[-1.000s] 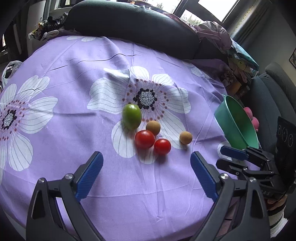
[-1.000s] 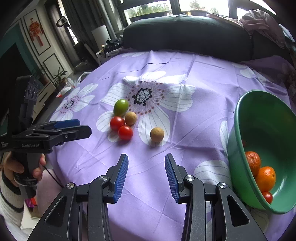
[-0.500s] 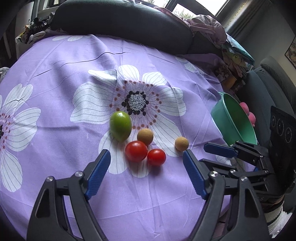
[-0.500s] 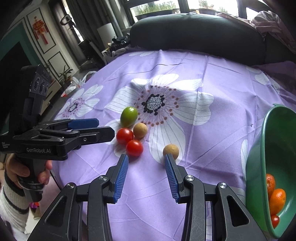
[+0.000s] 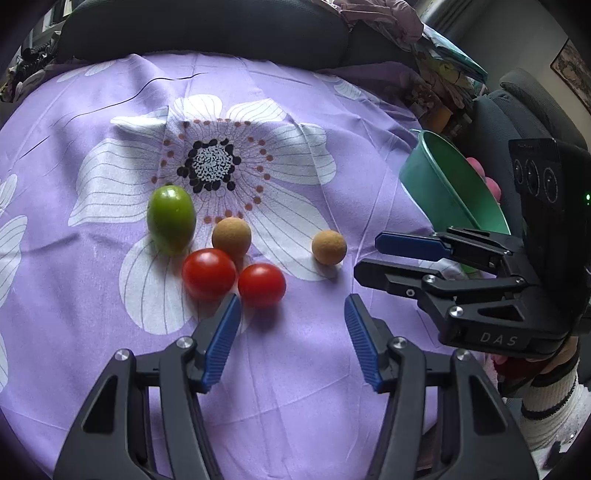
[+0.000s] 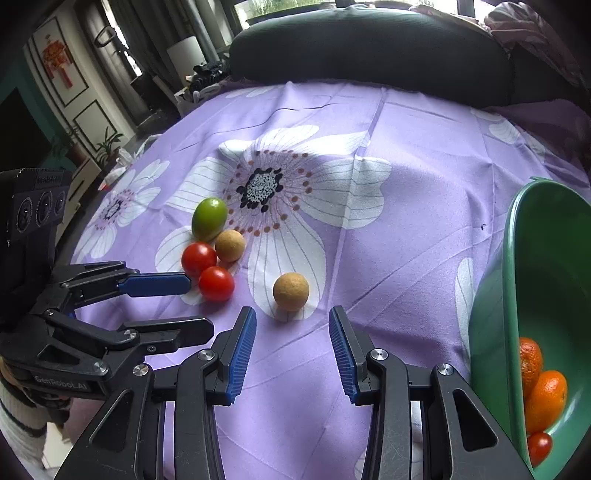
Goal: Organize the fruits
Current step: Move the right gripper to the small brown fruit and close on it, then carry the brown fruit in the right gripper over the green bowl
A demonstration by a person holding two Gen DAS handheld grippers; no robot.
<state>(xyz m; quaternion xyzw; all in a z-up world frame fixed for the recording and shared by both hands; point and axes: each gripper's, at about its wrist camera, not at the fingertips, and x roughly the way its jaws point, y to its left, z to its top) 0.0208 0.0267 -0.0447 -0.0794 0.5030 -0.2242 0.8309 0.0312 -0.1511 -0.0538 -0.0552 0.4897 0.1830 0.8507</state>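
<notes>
On the purple flowered cloth lie a green fruit (image 5: 171, 219), two red tomatoes (image 5: 208, 274) (image 5: 261, 285) and two tan round fruits (image 5: 231, 236) (image 5: 328, 247). My left gripper (image 5: 291, 306) is open and empty, just short of the nearer tomato. My right gripper (image 6: 291, 321) is open and empty, its jaws just short of the lone tan fruit (image 6: 291, 291). The right gripper also shows in the left wrist view (image 5: 384, 258). The green bowl (image 6: 513, 280) at the right holds oranges (image 6: 545, 400) and a tomato (image 6: 539, 446).
A dark sofa back (image 6: 369, 48) runs behind the table. Piled clothes (image 5: 380, 18) and a chair (image 5: 524, 96) stand at the right. The cloth's near edge drops off below both grippers.
Both grippers have moved forward toward the fruits. The left gripper's jaws have narrowed somewhat. The right gripper has swung left, so the bowl sits further right in its view.
</notes>
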